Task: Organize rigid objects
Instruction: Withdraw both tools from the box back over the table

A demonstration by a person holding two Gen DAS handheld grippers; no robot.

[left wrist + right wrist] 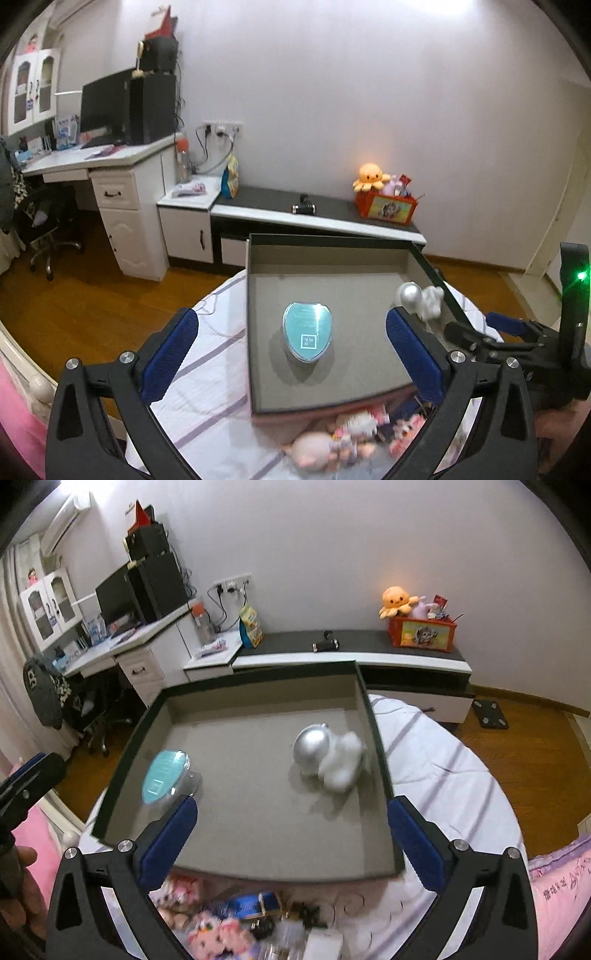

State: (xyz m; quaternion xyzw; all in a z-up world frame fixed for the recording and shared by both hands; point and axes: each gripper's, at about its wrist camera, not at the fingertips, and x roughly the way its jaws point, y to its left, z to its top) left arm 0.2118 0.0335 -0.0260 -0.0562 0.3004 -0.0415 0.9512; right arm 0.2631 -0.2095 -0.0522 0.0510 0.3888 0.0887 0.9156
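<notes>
A shallow dark box with a grey floor [332, 384] [258, 834] lies on the bed. In it sit a teal shield-shaped clear case [307, 331] [166, 777] and a silver-and-white astronaut figure [421, 297] [328, 757]. My left gripper [291, 354] is open and empty, held above the case. My right gripper [291, 842] is open and empty over the box's near part; it also shows in the left wrist view [491, 332] at the right. A pile of small toys [351, 435] [229, 919] lies just in front of the box.
The bed has a white striped cover [443, 760] and a pink quilt [561, 893]. Beyond it stand a low cabinet [317, 218] with an orange toy bin [386, 206], a white desk [110, 166] with a monitor, and an office chair [48, 229] on wooden floor.
</notes>
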